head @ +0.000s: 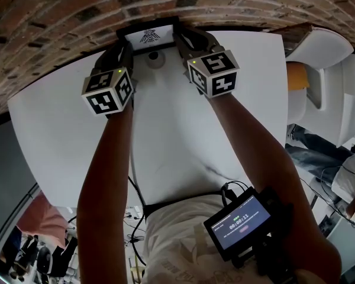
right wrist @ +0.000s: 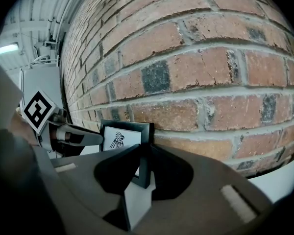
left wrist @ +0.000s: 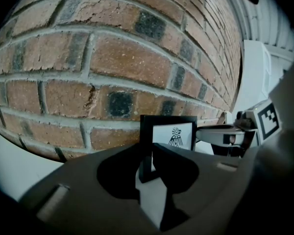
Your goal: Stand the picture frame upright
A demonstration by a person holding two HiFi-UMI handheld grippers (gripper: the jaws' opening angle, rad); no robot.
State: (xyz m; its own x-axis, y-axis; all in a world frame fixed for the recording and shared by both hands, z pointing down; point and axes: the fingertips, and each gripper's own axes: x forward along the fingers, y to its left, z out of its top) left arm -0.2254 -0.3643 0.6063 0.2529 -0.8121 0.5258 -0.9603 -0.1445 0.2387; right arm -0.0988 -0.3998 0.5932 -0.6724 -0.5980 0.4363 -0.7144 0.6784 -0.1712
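Note:
A small black picture frame [head: 148,35] with a white print of a bird figure stands upright on the white table [head: 165,152], close against the brick wall. My left gripper [head: 128,47] is shut on the frame's left edge, and the black bar sits between its jaws in the left gripper view [left wrist: 148,155]. My right gripper [head: 181,41] is shut on the frame's right edge, seen between its jaws in the right gripper view [right wrist: 143,156]. The frame's front [left wrist: 172,135] [right wrist: 118,139] faces the person. Each gripper view shows the other gripper [left wrist: 225,133] [right wrist: 73,136] across the frame.
The brick wall [head: 71,16] runs right behind the frame. A small round grey thing [head: 155,60] lies on the table just in front of the frame. A white chair [head: 319,52] stands to the right, and a screen device [head: 239,220] hangs at the person's chest.

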